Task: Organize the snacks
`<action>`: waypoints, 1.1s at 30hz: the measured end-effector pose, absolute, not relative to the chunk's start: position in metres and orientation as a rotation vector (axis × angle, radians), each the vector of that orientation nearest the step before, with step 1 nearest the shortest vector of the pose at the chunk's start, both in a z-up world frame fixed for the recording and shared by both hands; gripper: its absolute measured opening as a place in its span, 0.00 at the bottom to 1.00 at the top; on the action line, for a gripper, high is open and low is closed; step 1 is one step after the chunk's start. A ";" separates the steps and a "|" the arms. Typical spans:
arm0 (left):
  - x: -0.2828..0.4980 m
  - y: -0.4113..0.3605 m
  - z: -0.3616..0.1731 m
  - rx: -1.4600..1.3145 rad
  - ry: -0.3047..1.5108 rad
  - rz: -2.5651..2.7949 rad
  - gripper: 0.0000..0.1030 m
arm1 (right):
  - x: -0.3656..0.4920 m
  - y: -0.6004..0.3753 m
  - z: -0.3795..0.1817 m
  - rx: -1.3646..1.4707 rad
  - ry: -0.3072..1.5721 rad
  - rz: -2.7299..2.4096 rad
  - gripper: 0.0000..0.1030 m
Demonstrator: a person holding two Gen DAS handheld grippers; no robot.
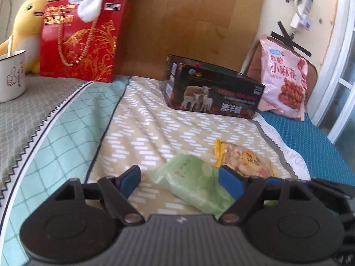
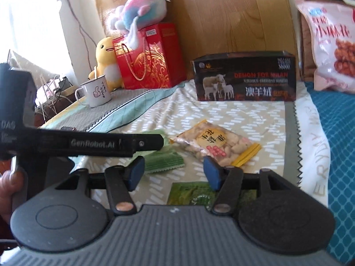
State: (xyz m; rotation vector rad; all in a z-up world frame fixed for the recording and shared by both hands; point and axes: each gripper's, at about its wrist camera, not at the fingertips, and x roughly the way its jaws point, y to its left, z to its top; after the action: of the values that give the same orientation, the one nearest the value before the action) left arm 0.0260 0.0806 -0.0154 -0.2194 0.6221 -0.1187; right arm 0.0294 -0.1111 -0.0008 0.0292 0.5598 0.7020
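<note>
My left gripper hangs over the bed, jaws spread around a pale green snack packet at lower centre, not pinching it. My right gripper, jaws also spread and empty, faces a clear peanut bag. Both look light, soft, crinkly and probably slippery; I'd grip the sealed edges.

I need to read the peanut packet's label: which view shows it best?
Right wrist view: the peanut packet lies whole and unobstructed ahead of the open right gripper. In the left wrist view the packet is partly hidden behind the left gripper's right fingertip.
</note>
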 end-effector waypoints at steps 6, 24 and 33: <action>0.024 0.086 -0.016 -0.244 0.615 -0.120 0.77 | 0.028 -0.109 -0.003 -0.001 0.542 0.689 0.71; 0.022 0.090 -0.017 -0.274 0.609 -0.143 0.82 | 0.024 -0.114 -0.004 -0.014 0.560 0.674 0.77; 0.023 0.089 -0.017 -0.271 0.608 -0.143 0.83 | 0.019 -0.118 -0.002 0.022 0.534 0.679 0.78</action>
State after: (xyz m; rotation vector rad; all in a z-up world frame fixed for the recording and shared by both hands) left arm 0.0229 0.0891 -0.0167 -0.2706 0.6083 -0.1433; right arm 0.0193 -0.1182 -0.0022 0.0223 0.5337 0.6792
